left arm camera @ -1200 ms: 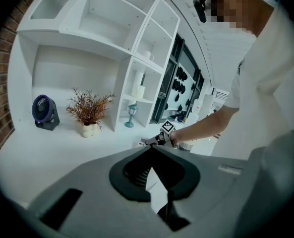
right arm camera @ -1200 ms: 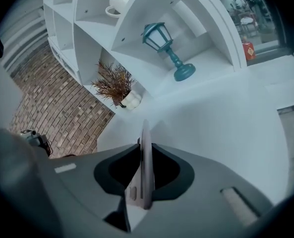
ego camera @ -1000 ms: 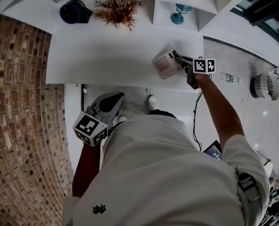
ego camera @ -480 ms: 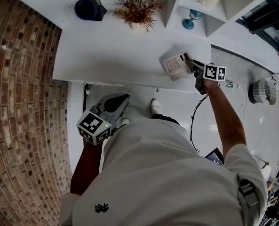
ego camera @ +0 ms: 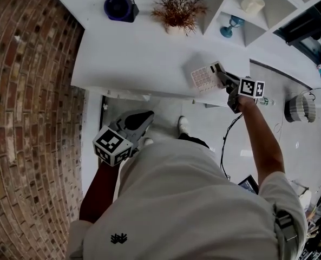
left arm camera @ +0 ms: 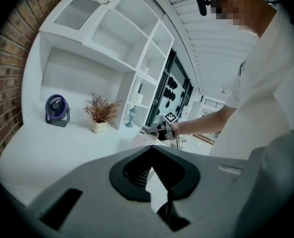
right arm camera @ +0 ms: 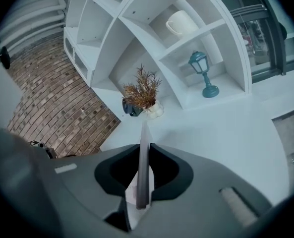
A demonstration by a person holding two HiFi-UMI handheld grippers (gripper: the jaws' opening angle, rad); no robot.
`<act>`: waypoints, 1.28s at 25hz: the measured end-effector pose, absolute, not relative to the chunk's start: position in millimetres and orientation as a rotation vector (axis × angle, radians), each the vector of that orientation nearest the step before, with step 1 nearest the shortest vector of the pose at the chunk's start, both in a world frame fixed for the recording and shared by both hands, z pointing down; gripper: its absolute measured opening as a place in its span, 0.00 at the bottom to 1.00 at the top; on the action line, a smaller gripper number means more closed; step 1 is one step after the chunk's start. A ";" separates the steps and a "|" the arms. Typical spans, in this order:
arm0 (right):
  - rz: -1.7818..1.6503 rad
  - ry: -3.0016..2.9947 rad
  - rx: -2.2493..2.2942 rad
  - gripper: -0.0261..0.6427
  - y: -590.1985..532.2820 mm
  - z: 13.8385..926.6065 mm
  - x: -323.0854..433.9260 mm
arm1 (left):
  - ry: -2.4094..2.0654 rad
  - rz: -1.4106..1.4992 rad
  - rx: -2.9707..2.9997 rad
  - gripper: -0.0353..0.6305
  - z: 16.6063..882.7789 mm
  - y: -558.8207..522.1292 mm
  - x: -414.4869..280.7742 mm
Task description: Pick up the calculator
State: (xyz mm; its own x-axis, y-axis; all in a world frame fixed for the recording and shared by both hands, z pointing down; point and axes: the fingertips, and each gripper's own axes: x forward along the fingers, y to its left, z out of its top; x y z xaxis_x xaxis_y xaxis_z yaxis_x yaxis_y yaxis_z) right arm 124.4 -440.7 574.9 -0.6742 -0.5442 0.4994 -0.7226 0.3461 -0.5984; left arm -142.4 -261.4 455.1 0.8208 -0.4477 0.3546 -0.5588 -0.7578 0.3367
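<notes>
- White desk point(ego camera: 133, 58): raise the load straight up, clear of the near right edge, so that no corner catches.
- Left gripper point(ego camera: 141, 118): low by the person's body, jaw tips together on nothing; best left out of the way.
- Right gripper point(ego camera: 221, 75): clamped on the calculator's right edge; an edge pinch can pivot, so lift slowly and firmly.
- Calculator point(ego camera: 205, 77): a thin, pale slab with a grid of light keys, tilted, apparently just off the desk's near right part.

Pale calculator point(ego camera: 206, 76), white desk point(ego camera: 138, 53), purple fan point(ego camera: 119, 7), teal lamp point(ego camera: 229, 26), red-brown brick wall point(ego camera: 25, 118)
</notes>
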 end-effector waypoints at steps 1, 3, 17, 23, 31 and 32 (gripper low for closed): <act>1.233 -2.398 1.149 0.14 -436.7 571.5 117.2 | -0.745 0.360 2.578 0.06 455.4 -256.9 -149.7; 1.231 -2.404 1.159 0.14 -428.8 564.9 102.8 | -0.740 0.361 2.583 0.06 456.9 -247.7 -164.6; 1.184 -2.504 1.108 0.14 -357.9 514.8 -2.4 | -0.734 0.336 2.612 0.06 455.6 -183.6 -235.5; 1.160 -2.531 1.087 0.14 -326.0 498.9 -29.7 | -0.726 0.317 2.609 0.06 460.5 -158.8 -253.4; 1.142 -2.542 1.063 0.14 -287.7 483.8 -43.5 | -0.694 0.306 2.618 0.06 465.7 -133.7 -255.7; 1.141 -2.543 1.060 0.14 -283.7 483.2 -44.1 | -0.693 0.303 2.617 0.06 466.7 -131.0 -255.2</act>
State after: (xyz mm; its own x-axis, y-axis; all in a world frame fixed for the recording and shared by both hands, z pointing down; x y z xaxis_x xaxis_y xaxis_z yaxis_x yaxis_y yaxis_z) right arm -44.1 -283.7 483.2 -0.7361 -0.5419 0.4055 -0.6632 0.4579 -0.5921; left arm -255.2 -131.0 466.7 0.8524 -0.4230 0.3075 -0.5131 -0.7902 0.3353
